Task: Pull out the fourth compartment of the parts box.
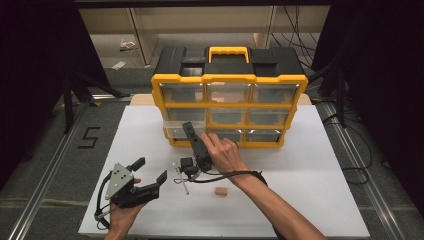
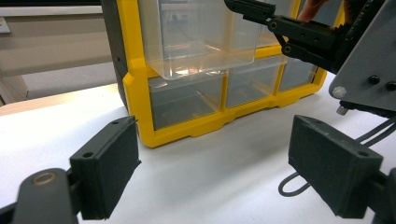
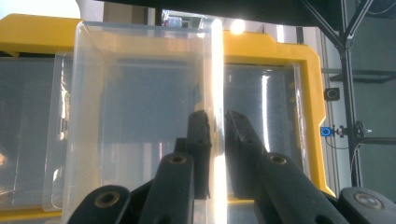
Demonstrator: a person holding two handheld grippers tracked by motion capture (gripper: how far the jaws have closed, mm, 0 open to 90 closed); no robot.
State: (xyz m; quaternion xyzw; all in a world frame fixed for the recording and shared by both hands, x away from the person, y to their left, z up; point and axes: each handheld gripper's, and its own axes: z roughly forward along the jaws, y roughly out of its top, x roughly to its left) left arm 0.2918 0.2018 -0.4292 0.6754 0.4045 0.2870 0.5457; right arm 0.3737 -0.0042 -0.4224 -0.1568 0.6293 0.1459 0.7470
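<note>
A yellow and black organizer [image 1: 230, 80] with clear drawers stands at the back of the white table [image 1: 310, 165]. Its middle-left clear drawer [image 1: 175, 129] is pulled partway out. My right gripper [image 1: 188, 128] is shut on that drawer's wall; in the right gripper view the jaws [image 3: 215, 126] pinch the clear drawer [image 3: 140, 116] edge in front of the organizer's yellow frame [image 3: 261, 46]. My left gripper [image 1: 150, 170] rests at the table's front left, open with nothing between its pads [image 2: 109, 163]. It faces the drawer [image 2: 201, 42] and the right gripper [image 2: 252, 11].
A small tan block [image 1: 220, 191] lies on the table near the right forearm. Cables trail from both grippers across the table. A black "5" mark [image 1: 89, 137] sits on the floor left of the table.
</note>
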